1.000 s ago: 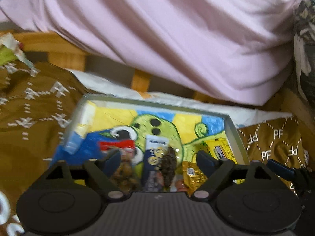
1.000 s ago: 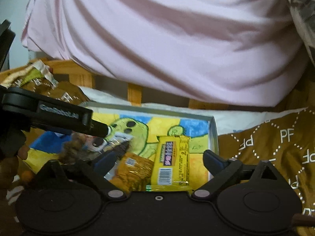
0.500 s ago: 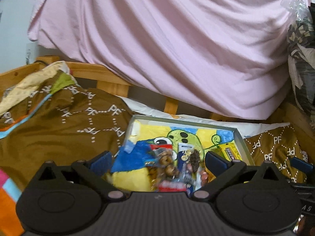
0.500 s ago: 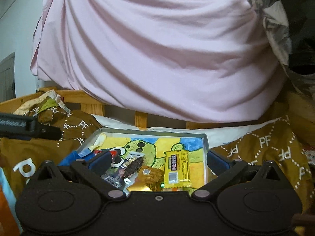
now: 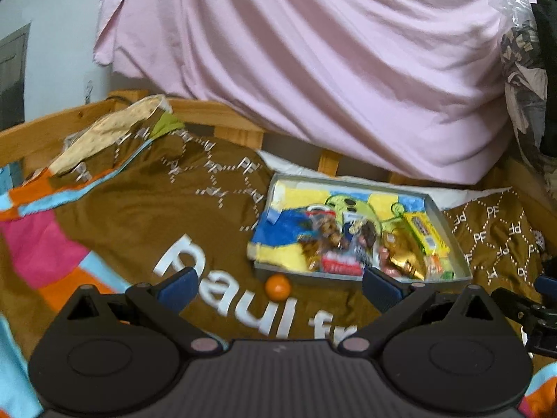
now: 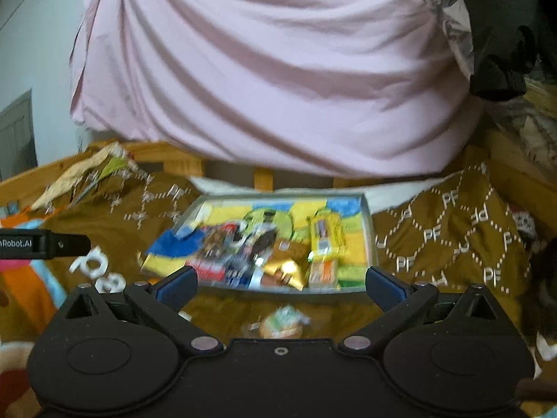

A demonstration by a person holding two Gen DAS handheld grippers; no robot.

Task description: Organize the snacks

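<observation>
Presently catalogued, bedding area under a hanging pink sheet [image 5: 313,69].

Item: shallow grey tray [image 5: 449,224], rectangular, lying flat on a brown blanket [image 5: 139,216] printed with white lettering. In the left wrist view it sits right of centre, its long axis running from the upper left toward the lower right of the frame; in the right wrist view [image 6: 369,223] it sits centre, its long sides running left to right, with the far rim near the sheet. Its floor is lined with a yellow, blue and green cartoon picture.

Item: snacks, heaped in the near half of the tray. A yellow packet [image 5: 426,233] lies along the tray's right wall, long axis pointing from the near rim toward the far one; in the right wrist view [image 6: 325,233] it runs nearly straight up the frame. A gold wrapper [image 5: 405,261] lies just beside it at the near rim. Dark and red wrappers to the left are blurred; their makes cannot be read.

Item: small orange ball [image 5: 277,286], on the blanket just outside the tray's near rim.

Item: round pale-wrapped piece [image 6: 282,322], on the blanket near the tray's near rim, blurred.

Left gripper [image 5: 278,285]: fingers spread wide, nothing between them.

Right gripper [image 6: 280,284]: fingers spread wide, nothing between them.
</observation>
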